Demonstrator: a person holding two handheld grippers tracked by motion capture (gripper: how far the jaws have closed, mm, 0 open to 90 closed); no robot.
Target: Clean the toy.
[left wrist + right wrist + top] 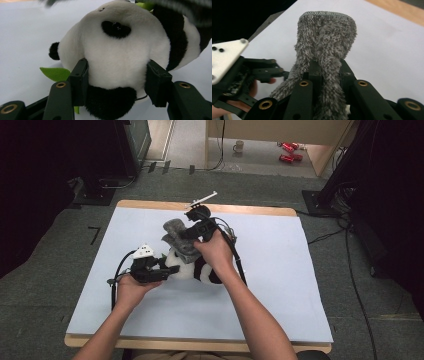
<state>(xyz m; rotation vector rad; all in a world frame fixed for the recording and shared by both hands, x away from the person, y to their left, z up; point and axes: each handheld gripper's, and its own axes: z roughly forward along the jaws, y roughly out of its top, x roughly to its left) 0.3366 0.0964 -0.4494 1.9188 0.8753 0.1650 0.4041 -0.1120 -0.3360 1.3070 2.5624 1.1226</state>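
Note:
A black-and-white panda plush [200, 268] lies on the pale sheet near the table's middle. My left gripper [169, 270] comes at it from the left. In the left gripper view its pads [79, 72] press into both sides of the panda's white head [120, 50], with a green felt leaf [55, 73] beneath. A grey fuzzy knit cloth [176, 236] rises just above and behind the panda. My right gripper [187, 234] is shut on it. In the right gripper view the cloth [327, 32] stands up out of the closed jaws, pinched at my right gripper [328, 68].
The pale sheet [280, 270] covers a wooden table whose edge [240, 210] shows at the back. Cables [350, 270] run over the grey floor on the right. A mug [239, 146] and red cans [288, 151] lie far behind the table.

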